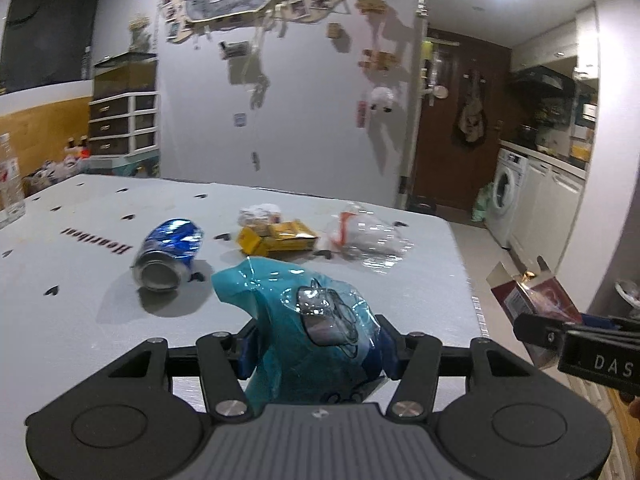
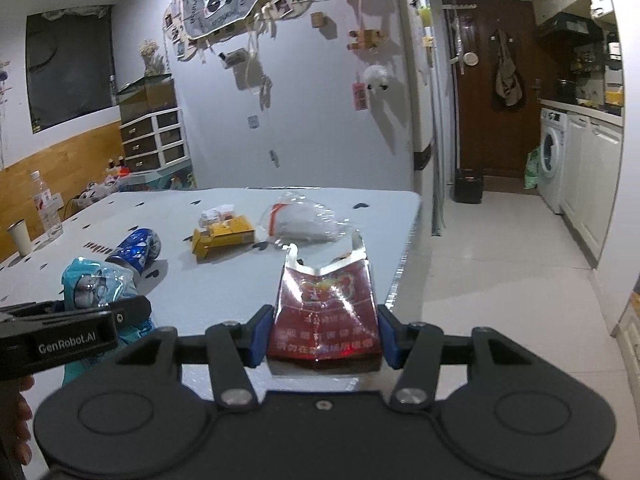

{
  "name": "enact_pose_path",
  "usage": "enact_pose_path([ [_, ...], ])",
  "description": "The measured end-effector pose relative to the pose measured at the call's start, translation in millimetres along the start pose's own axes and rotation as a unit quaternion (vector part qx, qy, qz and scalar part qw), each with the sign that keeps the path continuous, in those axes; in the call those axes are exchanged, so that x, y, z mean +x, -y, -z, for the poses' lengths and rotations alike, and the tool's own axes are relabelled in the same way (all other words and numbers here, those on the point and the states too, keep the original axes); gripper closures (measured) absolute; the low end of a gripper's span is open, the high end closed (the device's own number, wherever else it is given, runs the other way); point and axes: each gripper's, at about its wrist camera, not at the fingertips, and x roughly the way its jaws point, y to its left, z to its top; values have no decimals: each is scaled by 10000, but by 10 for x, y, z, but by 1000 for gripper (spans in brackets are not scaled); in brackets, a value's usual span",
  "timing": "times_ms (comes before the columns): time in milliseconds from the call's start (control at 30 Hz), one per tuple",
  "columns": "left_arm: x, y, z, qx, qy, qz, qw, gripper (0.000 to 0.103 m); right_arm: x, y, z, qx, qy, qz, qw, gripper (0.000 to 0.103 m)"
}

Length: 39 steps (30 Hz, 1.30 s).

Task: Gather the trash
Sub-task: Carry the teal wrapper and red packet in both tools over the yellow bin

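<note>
My left gripper point(image 1: 316, 350) is shut on a teal plastic wrapper point(image 1: 304, 320), held above the white table point(image 1: 80, 320). It also shows at the left of the right wrist view point(image 2: 96, 286). My right gripper point(image 2: 322, 334) is shut on a torn red cigarette pack point(image 2: 324, 308) over the table's right edge; the pack also shows in the left wrist view point(image 1: 528, 292). On the table lie a crushed blue can point(image 1: 168, 252), a yellow box point(image 1: 276, 238), a clear plastic bag point(image 1: 368, 240) and a small crumpled wrapper point(image 1: 260, 213).
A clear water bottle point(image 2: 46, 206) and a cup point(image 2: 20, 236) stand at the table's far left. A white bin point(image 1: 628, 294) stands on the floor at the right. A washing machine point(image 2: 554, 160) and cabinets line the right wall.
</note>
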Motion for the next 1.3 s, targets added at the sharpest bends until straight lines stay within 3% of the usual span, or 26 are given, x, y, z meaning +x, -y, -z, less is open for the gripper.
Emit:
enact_pose_path([
  [367, -103, 565, 73, 234, 36, 566, 9981, 46, -353, 496, 105, 157, 81, 490, 9986, 48],
  [667, 16, 1258, 71, 487, -86, 1052, 9932, 46, -503, 1010, 123, 189, 69, 770, 9968, 48],
  [1000, 546, 2060, 309, 766, -690, 1523, 9829, 46, -373, 1793, 416, 497, -331, 1176, 9913, 48],
  [1300, 1176, 2618, 650, 839, -1332, 1629, 9740, 46, -90, 2365, 784, 729, -842, 1300, 9852, 48],
])
